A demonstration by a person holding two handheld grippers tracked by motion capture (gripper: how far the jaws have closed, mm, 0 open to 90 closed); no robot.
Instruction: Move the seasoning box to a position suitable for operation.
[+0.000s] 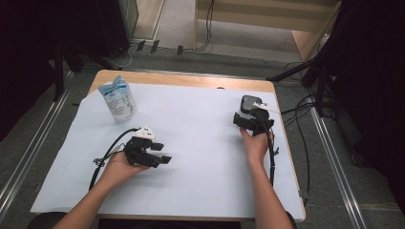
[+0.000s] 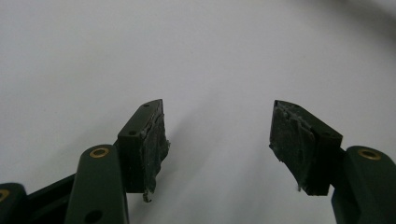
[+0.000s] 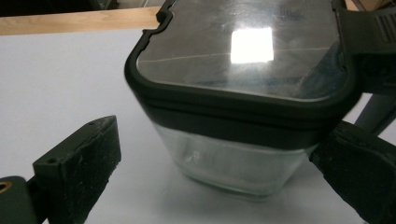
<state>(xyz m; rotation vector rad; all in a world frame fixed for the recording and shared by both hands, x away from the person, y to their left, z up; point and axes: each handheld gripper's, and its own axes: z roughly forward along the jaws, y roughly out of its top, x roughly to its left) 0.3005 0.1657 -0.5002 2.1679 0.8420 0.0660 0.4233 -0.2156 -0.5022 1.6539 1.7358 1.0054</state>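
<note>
That glass container (image 3: 243,116) with the dark lid sits right between the pads of your right claw (image 3: 224,172), jaws spread and not pinching yet; it looks heavy, stiff, slick and breakable, so squeeze the clear walls below the lid.

Nothing can be read with certainty. The white pouch (image 1: 118,99), standing well off beyond the left gripper (image 1: 162,152), carries blue printing on its front, but the marks are too small and blurred to make out as words or numbers. The clear jar (image 3: 233,163) between the jaws of the right gripper (image 3: 224,177) bears no legible label; its dark lid (image 3: 243,60) shows only a bright square reflection and faint scratches. The white sheet (image 2: 196,56) under both grippers carries no writing.
</note>
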